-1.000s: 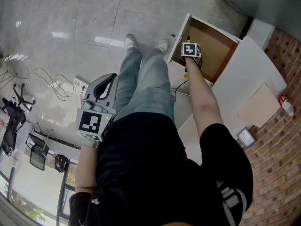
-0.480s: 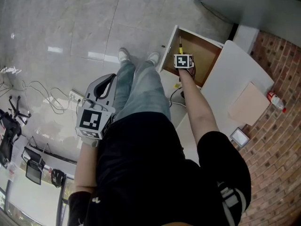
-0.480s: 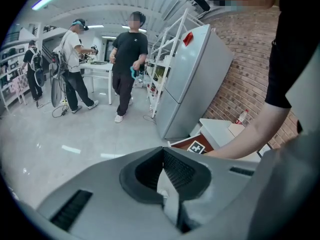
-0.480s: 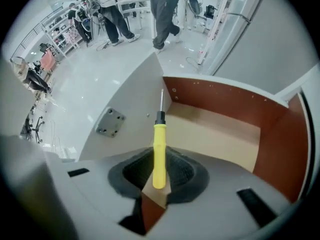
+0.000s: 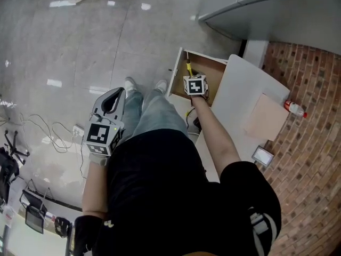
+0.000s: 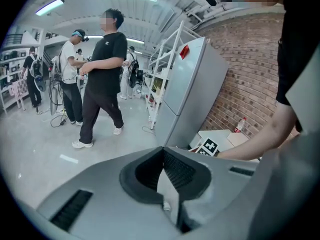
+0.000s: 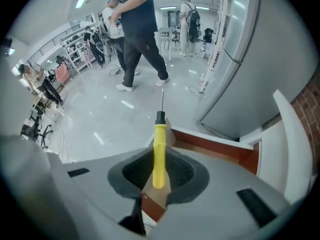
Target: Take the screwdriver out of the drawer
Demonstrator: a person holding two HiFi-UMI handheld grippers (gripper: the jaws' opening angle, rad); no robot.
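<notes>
My right gripper (image 5: 189, 74) hangs over the front edge of the open wooden drawer (image 5: 214, 68) and is shut on a screwdriver (image 5: 187, 66). In the right gripper view the screwdriver's yellow handle (image 7: 159, 151) sits between the pads, and its thin metal shaft points away over the drawer (image 7: 215, 146) and the floor beyond. My left gripper (image 5: 118, 90) hangs at the person's left side over the floor, away from the drawer. Its jaws meet at the tips with nothing between them, which the left gripper view (image 6: 163, 149) also shows.
The drawer belongs to a white cabinet (image 5: 237, 97) whose top holds a cardboard sheet (image 5: 265, 117), a small bottle (image 5: 294, 109) and a small framed device (image 5: 262, 155). A grey fridge (image 5: 277, 9) stands behind it. Cables (image 5: 32, 127) lie on the floor at left. People (image 6: 102, 69) walk nearby.
My right gripper has risen out of the drawer with the screwdriver in it. My left gripper has come up a little. The head view has swung, and shows more of the room.
</notes>
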